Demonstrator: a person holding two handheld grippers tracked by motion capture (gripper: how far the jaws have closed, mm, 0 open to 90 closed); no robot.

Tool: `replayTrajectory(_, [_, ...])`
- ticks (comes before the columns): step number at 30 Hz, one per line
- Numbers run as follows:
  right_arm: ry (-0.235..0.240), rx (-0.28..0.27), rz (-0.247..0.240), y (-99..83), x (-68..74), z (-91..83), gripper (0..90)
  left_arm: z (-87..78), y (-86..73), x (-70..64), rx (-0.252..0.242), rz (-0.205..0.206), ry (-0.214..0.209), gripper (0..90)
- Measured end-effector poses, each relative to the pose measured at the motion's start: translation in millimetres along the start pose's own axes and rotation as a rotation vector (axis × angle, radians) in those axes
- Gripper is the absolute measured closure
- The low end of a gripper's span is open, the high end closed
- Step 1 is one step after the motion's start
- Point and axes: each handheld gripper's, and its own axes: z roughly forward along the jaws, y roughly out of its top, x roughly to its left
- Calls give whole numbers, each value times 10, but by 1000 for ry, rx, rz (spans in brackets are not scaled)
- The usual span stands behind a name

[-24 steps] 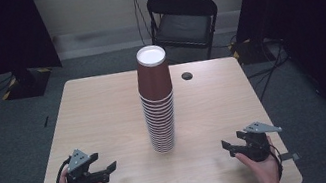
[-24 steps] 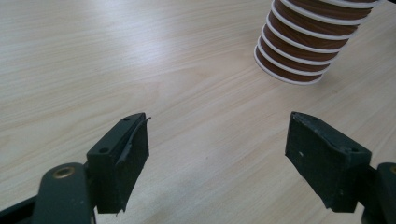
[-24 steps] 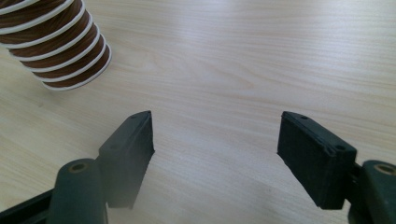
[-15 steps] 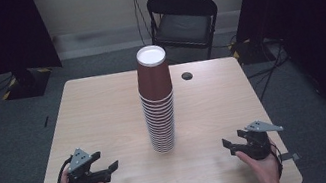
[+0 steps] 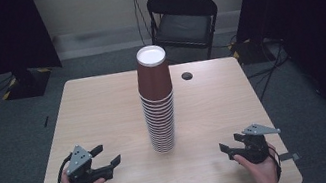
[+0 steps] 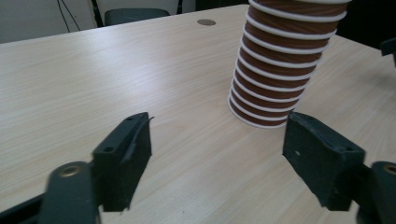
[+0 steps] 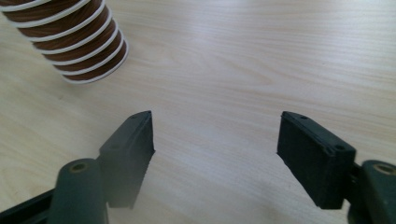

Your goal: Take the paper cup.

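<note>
A tall stack of brown paper cups with white rims stands upside down at the middle of the light wooden table. My left gripper rests near the front left corner, held in a hand, jaws open and pointing toward the stack. My right gripper sits near the front right corner, open too, aimed left at the stack. In the left gripper view the cup stack rises just beyond the open left gripper. In the right gripper view the cup stack lies to the upper left of the open right gripper. Both hold nothing.
A small dark round disc lies on the table behind the stack, and also appears as the disc far off. A black folding chair stands beyond the far table edge. Bare wood lies between each gripper and the stack.
</note>
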Motion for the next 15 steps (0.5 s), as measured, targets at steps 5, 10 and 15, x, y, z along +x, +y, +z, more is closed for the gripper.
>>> replayTrajectory(5, [4,-6,-5,-1,7,-10,281,29,64,-34,23,-50,-61,265])
replayTrajectory(10, [4,5,-12,4,8,19,280,22,175,-64,-1,-65,-106,273])
replayTrajectory(15, [14,11,-8,6,26,25,283,3,298,-80,-44,-37,-120,252])
